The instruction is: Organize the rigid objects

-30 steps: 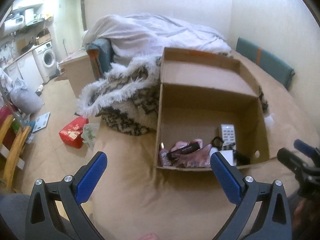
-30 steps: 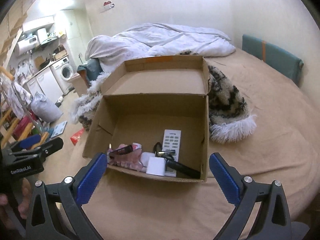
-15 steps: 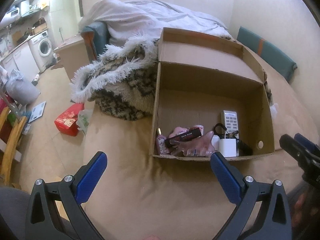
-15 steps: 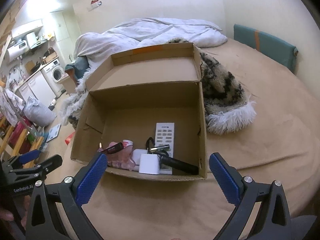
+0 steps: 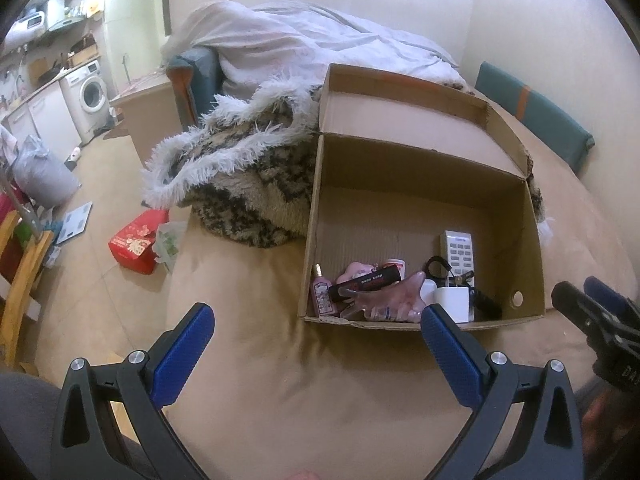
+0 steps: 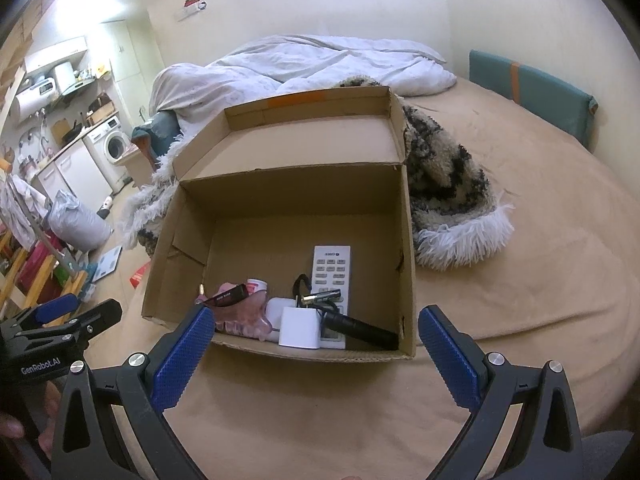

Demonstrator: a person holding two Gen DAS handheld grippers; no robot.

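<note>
An open cardboard box stands on the tan bed. Along its near wall lie a white remote, a white cube charger, a black cylinder, a pink scraper, a small pink bottle and a dark tube. My left gripper is open and empty, in front of the box's left corner. My right gripper is open and empty, just before the box's near wall.
A shaggy black-and-white throw lies against the box's far sides. A white duvet is heaped behind. A teal cushion leans on the right wall. The bed's left edge drops to a floor with a red box.
Both grippers have risen and drawn in slightly toward the box, so I look down into it more. Both stay open and empty. The box contents have not moved.
</note>
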